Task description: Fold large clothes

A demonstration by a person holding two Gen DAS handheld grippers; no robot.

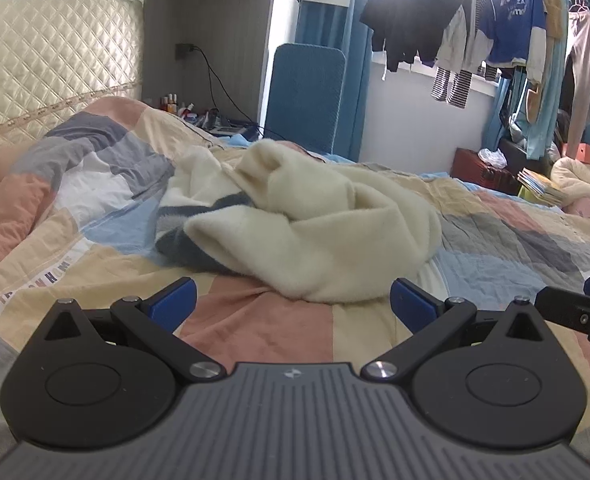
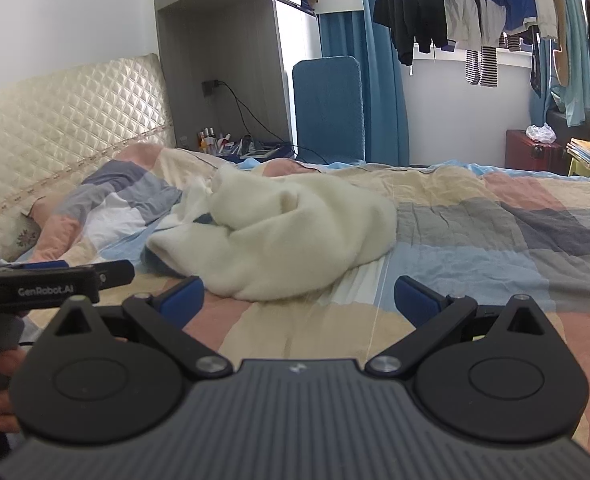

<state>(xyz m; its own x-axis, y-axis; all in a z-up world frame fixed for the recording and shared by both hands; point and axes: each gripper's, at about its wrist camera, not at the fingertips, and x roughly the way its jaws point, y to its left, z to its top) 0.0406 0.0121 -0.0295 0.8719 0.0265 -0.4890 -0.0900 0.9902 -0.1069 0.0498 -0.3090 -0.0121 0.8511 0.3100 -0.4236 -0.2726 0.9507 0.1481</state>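
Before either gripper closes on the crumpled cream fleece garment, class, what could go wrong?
1. The crumpled cream fleece garment is bunched with no edge showing, so the open left gripper may pinch several layers.
2. The wrinkled patchwork quilt beneath could be caught by the open right gripper too.

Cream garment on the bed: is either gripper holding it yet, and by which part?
Nothing is held. The left gripper and right gripper are both open, short of the crumpled cream garment, which lies loose on the quilt.

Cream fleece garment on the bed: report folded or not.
Not folded. The cream fleece garment lies in a crumpled heap on the patchwork quilt, untouched.
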